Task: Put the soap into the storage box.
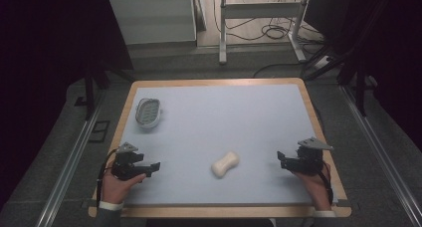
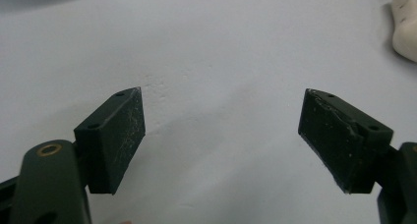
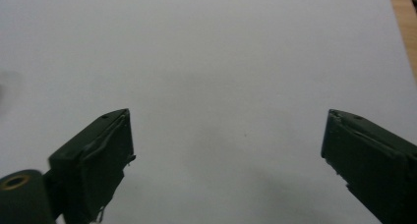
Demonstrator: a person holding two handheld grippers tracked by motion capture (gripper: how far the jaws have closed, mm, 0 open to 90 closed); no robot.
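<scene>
Soap [image 1: 225, 164], a pale bar pinched in at its middle, lies on the light blue mat of the worktop [image 1: 219, 112], toward the near edge and a little right of the centre line. It sits slantwise, one end nearer the near edge, the other pointing toward the far right corner. Nothing touches it.

At the near left corner the left gripper [image 1: 155, 166] is held in a hand [image 1: 118, 187] just above the mat, its fingers [image 2: 115, 140] aimed to the right, toward the soap, but well apart from it. In the left gripper view the two black fingers stand spread wide with bare mat between them and nothing in their hold; one end of the soap [image 2: 405, 22] shows at the top right corner of that view.

Near the right edge the right gripper [image 1: 281, 160] is held in the other hand [image 1: 316, 184], its fingers [image 3: 96, 165] pointing left toward the soap, also well clear of it. In the right gripper view these fingers are likewise spread wide over bare mat and grasp nothing; a strip of the wooden worktop rim [image 3: 405, 22] shows at the upper right.

Toward the far left corner a white soap dish [image 1: 149, 112] with a ribbed grey inside rests on the mat, well apart from the soap and both grippers.
</scene>
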